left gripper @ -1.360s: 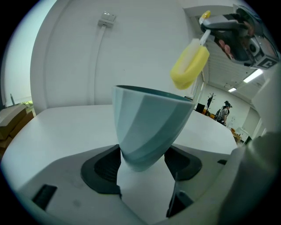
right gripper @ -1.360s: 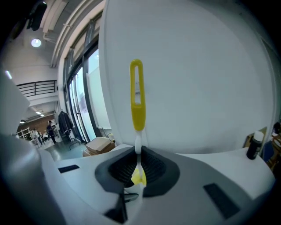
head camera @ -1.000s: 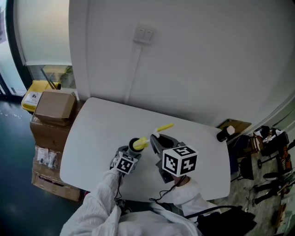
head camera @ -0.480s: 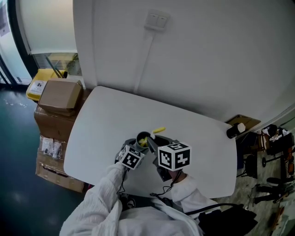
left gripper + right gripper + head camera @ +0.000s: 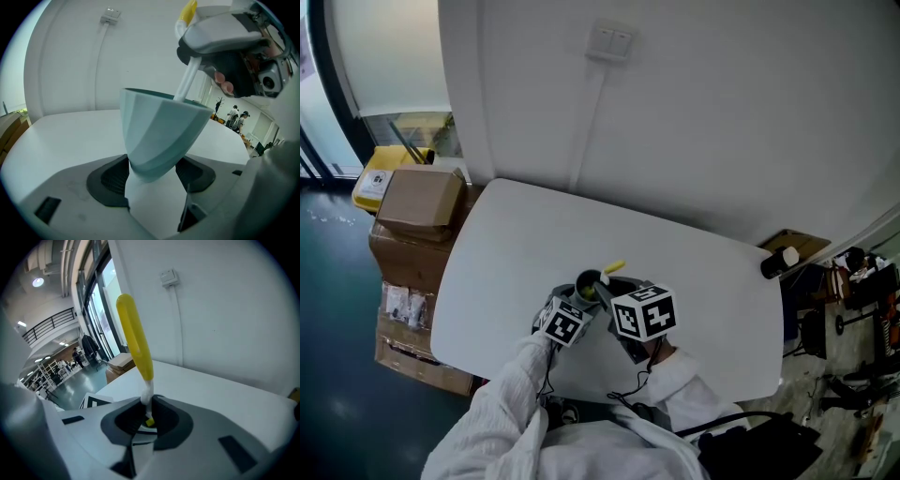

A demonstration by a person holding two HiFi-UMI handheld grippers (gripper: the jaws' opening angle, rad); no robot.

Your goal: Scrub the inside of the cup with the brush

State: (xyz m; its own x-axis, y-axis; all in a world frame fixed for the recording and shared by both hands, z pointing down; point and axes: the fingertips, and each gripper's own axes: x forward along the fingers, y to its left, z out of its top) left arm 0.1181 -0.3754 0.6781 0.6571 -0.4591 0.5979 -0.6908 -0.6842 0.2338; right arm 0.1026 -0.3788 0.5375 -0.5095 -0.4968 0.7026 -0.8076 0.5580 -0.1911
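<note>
A pale teal cup [image 5: 157, 136] stands upright between the jaws of my left gripper [image 5: 152, 180], which is shut on its lower part. In the head view the cup [image 5: 588, 282] sits just above the white table [image 5: 516, 253], in front of the left gripper [image 5: 572, 309]. My right gripper [image 5: 145, 420] is shut on the brush [image 5: 136, 343], with its yellow handle sticking up past the jaws. The brush's white stem [image 5: 186, 82] slants down into the cup's mouth; its head is hidden inside. The right gripper [image 5: 614, 295] sits close beside the cup.
Cardboard boxes [image 5: 417, 202] are stacked off the table's left edge, beside a yellow bin [image 5: 375, 183]. A dark bottle with a white cap [image 5: 776, 262] stands by the table's far right corner. A wall with a socket [image 5: 610, 39] and cable rises behind the table.
The brush has swung from lying beside the cup's rim to reaching down into the cup. Both grippers drew closer together, and the view shifted slightly.
</note>
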